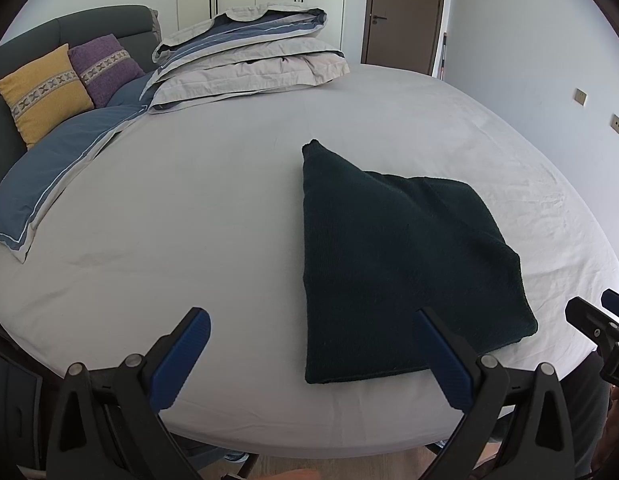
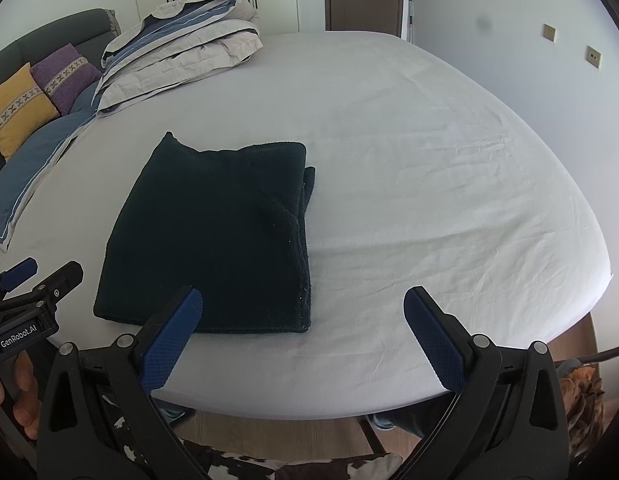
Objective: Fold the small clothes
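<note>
A dark green garment [image 1: 393, 264] lies folded into a rough rectangle on the white bed sheet [image 1: 197, 216], near the bed's front edge. It also shows in the right wrist view [image 2: 217, 236], with layered edges along its right side. My left gripper [image 1: 313, 320] is open and empty, held over the front edge, its right finger above the garment's near edge. My right gripper [image 2: 303, 300] is open and empty, with its left finger over the garment's near edge. Each gripper shows at the side of the other view, the right gripper [image 1: 605, 312] and the left gripper [image 2: 41, 276].
A folded grey and blue duvet [image 1: 249, 52] lies at the back of the bed. A yellow cushion [image 1: 41, 92] and a purple cushion [image 1: 105, 68] lean on the dark headboard at the left, above a blue pillow [image 1: 49, 176]. A brown door [image 1: 405, 12] stands behind.
</note>
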The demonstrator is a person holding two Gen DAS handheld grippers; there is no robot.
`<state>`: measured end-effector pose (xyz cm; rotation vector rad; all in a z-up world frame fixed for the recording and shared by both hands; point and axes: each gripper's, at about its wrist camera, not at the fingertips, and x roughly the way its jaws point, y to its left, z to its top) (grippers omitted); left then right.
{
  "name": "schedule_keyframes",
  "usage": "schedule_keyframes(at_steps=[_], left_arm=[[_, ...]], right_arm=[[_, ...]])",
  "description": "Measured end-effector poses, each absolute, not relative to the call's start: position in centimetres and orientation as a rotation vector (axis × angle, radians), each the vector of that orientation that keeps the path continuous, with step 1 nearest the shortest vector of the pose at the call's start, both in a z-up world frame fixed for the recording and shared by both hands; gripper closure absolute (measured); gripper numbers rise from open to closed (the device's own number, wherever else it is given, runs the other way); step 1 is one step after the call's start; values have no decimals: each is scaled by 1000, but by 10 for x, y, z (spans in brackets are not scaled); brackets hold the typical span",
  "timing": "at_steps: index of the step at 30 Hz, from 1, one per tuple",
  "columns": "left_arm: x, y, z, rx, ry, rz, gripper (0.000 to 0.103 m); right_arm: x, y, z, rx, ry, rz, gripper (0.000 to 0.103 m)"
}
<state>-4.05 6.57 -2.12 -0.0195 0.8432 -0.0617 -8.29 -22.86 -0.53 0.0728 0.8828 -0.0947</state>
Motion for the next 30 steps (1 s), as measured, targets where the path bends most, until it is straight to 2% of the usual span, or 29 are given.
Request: schedule_keyframes(at_steps=[30], left_arm=[[-39, 69, -24, -15, 846, -64, 0]], right_arm=[[-85, -224, -10, 79, 888, -94, 0]])
